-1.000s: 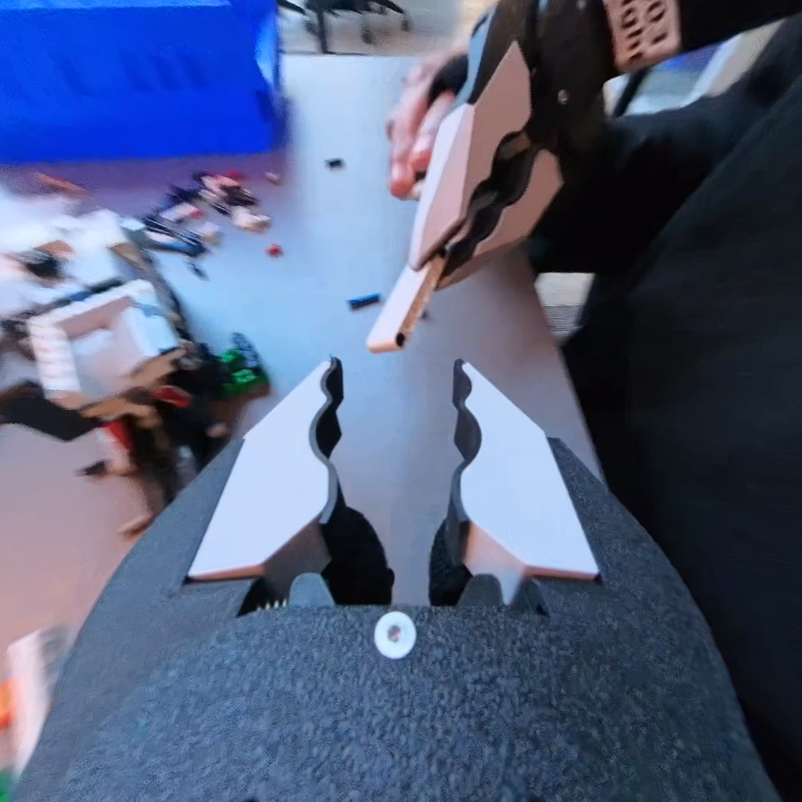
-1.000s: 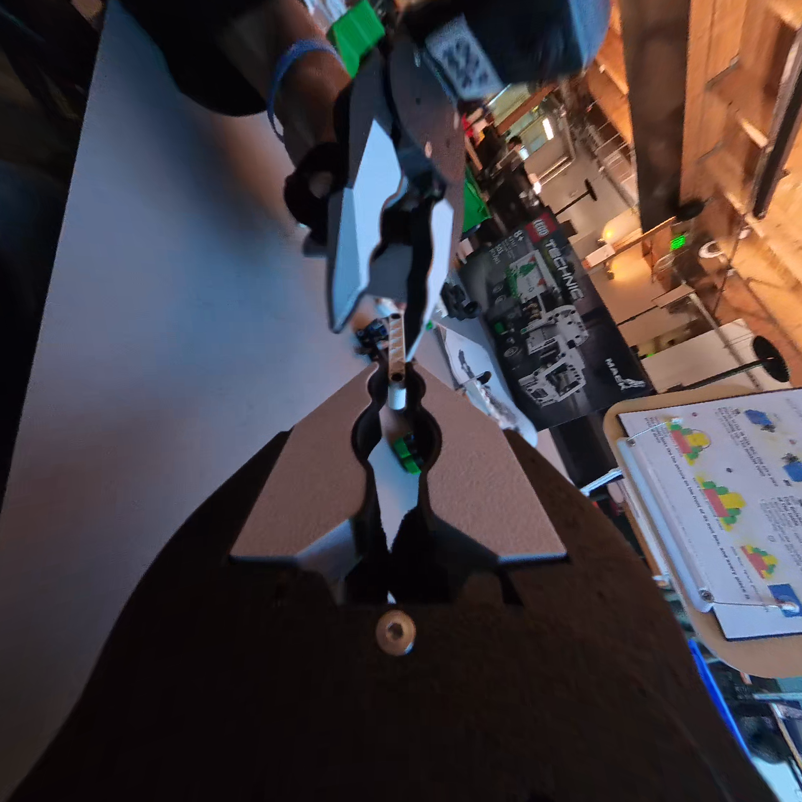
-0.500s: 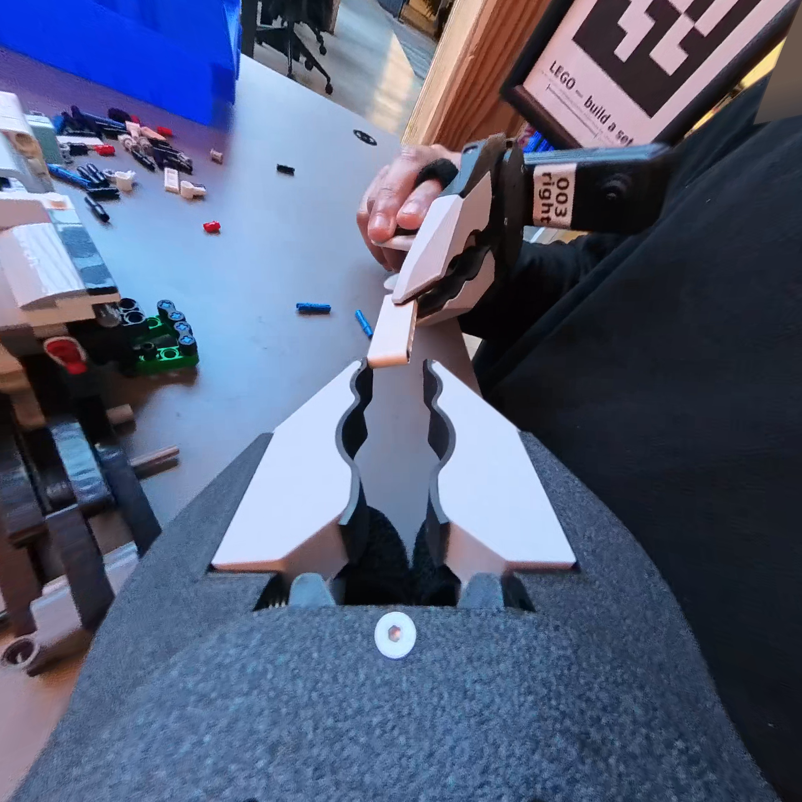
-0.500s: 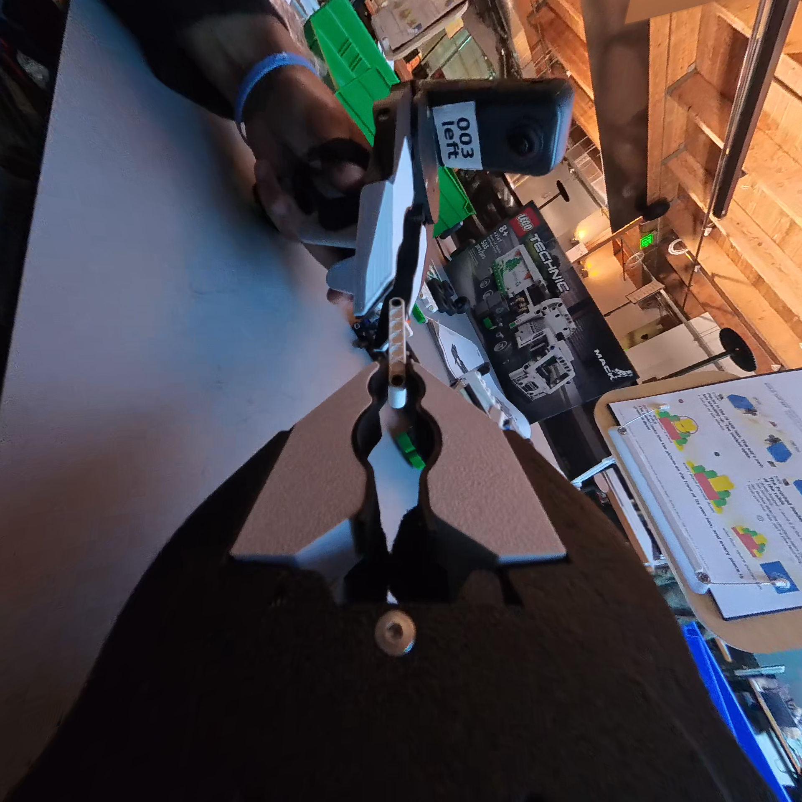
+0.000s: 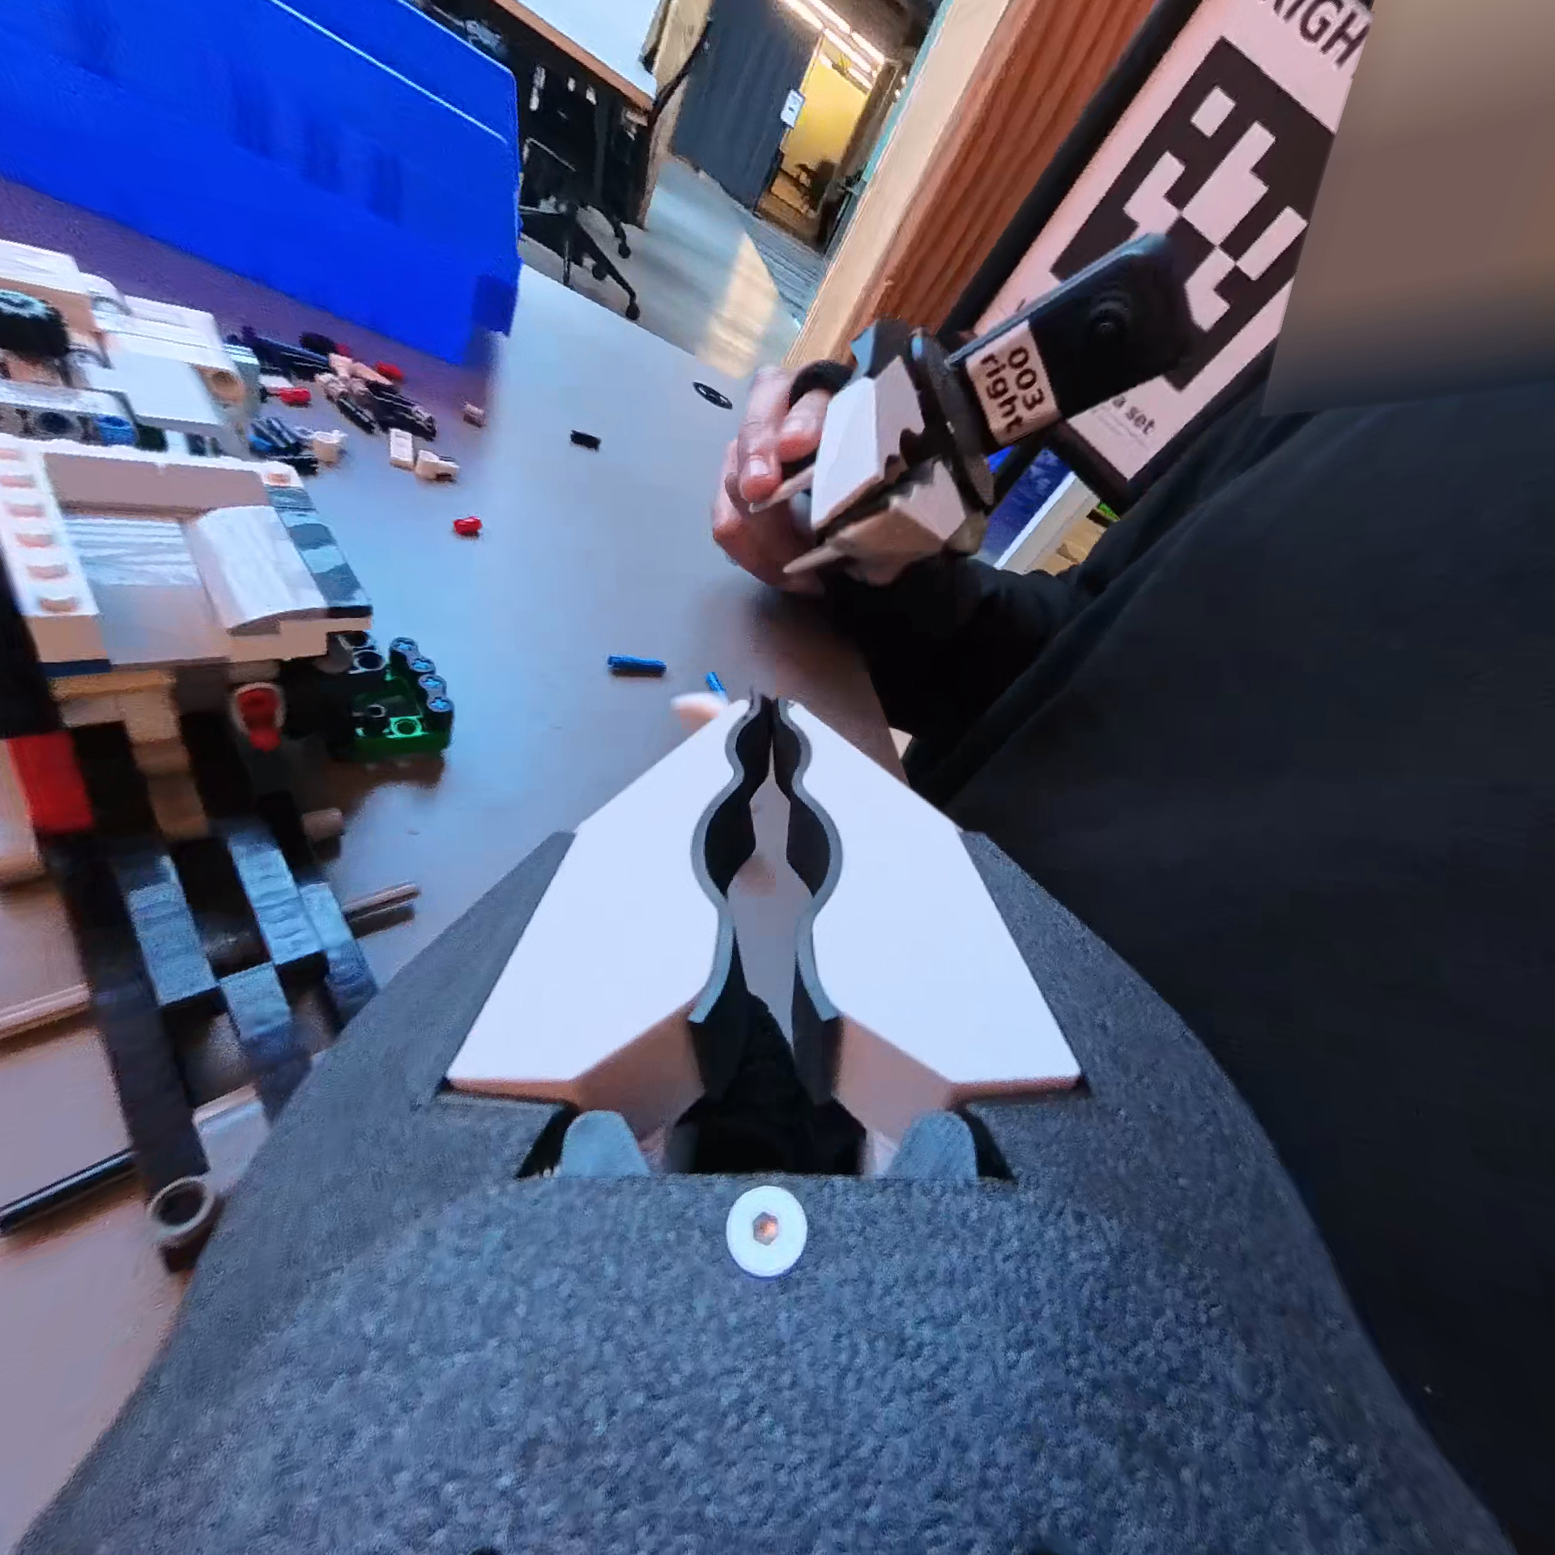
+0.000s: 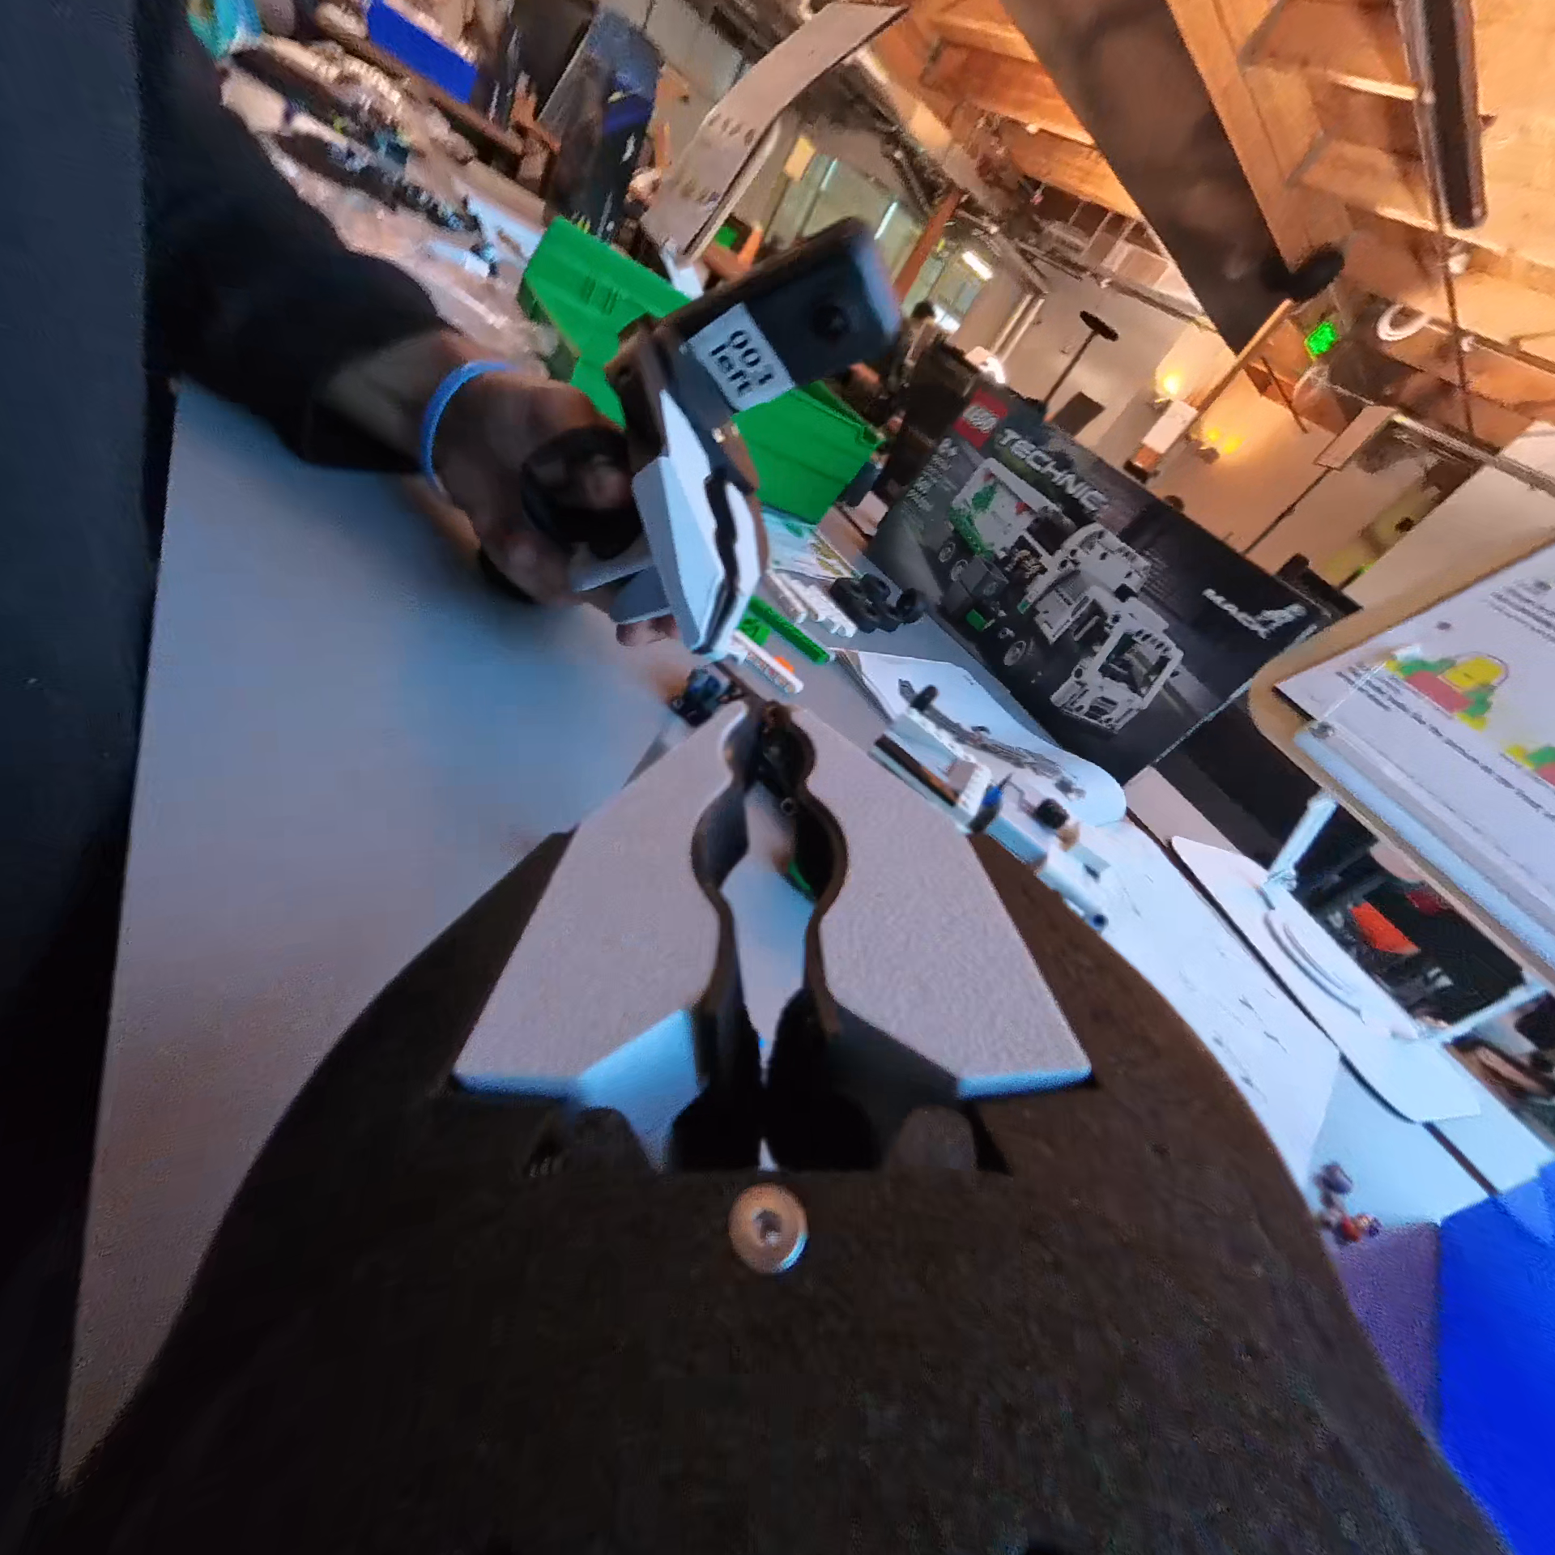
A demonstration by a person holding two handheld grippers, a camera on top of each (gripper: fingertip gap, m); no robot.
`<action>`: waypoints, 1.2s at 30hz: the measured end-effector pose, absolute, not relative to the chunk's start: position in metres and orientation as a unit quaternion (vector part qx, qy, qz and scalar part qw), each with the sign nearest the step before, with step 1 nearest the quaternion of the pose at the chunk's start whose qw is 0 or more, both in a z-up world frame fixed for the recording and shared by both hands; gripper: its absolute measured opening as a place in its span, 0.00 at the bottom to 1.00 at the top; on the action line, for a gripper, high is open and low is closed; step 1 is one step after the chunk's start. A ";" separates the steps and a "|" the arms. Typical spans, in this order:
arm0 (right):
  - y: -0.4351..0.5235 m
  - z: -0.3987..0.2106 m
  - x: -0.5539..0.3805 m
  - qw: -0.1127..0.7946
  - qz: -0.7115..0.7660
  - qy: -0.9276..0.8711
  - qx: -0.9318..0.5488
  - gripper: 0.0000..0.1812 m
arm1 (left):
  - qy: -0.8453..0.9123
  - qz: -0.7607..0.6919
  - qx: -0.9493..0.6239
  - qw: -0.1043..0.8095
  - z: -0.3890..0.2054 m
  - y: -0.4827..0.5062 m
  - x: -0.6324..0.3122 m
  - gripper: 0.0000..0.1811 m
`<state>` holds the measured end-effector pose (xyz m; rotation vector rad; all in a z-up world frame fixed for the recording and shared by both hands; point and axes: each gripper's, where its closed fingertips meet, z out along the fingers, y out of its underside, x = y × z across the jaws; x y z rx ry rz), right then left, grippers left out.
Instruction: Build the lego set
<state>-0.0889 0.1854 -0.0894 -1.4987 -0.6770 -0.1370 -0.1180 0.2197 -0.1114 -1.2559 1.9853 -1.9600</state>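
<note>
My left gripper (image 5: 766,703) is shut, its tips meeting with nothing between them; it also shows in the right wrist view (image 6: 707,644). A white Technic beam (image 6: 761,665) lies just under its tip, and a pale end of the beam (image 5: 694,711) pokes out left of the tips. My right gripper (image 6: 761,711) is shut with nothing clamped; only dark parts on the table show through its jaw openings. It shows farther off in the left wrist view (image 5: 782,538), held in a hand. The half-built white truck model (image 5: 168,572) stands at the left.
A green and black sub-assembly (image 5: 395,707), blue pins (image 5: 637,665) and several loose parts (image 5: 379,412) lie on the grey table (image 5: 547,471). A blue bin (image 5: 252,168) stands behind. The set's box (image 6: 1094,589), an instruction booklet (image 6: 968,698) and a green bin (image 6: 757,437) are across the table. One gripper's finger ends stand about 6 cm off the other's.
The right gripper let go of the white beam and drew back. The left jaws closed fully; the beam is between neither pair of fingers now and lies by the left tip.
</note>
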 end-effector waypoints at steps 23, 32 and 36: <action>0.193 -0.185 -0.049 0.421 -0.065 -0.118 -0.897 0.15 | 0.732 -0.526 -0.392 0.185 -0.134 0.217 -0.117 0.01; 0.202 -0.175 -0.052 0.432 0.100 -0.037 -0.895 0.08 | 0.737 -0.484 -0.384 0.273 -0.135 0.227 -0.110 0.11; 0.204 -0.134 -0.069 0.470 0.305 0.027 -0.828 0.08 | 0.739 -0.416 -0.362 0.386 -0.134 0.247 -0.103 0.14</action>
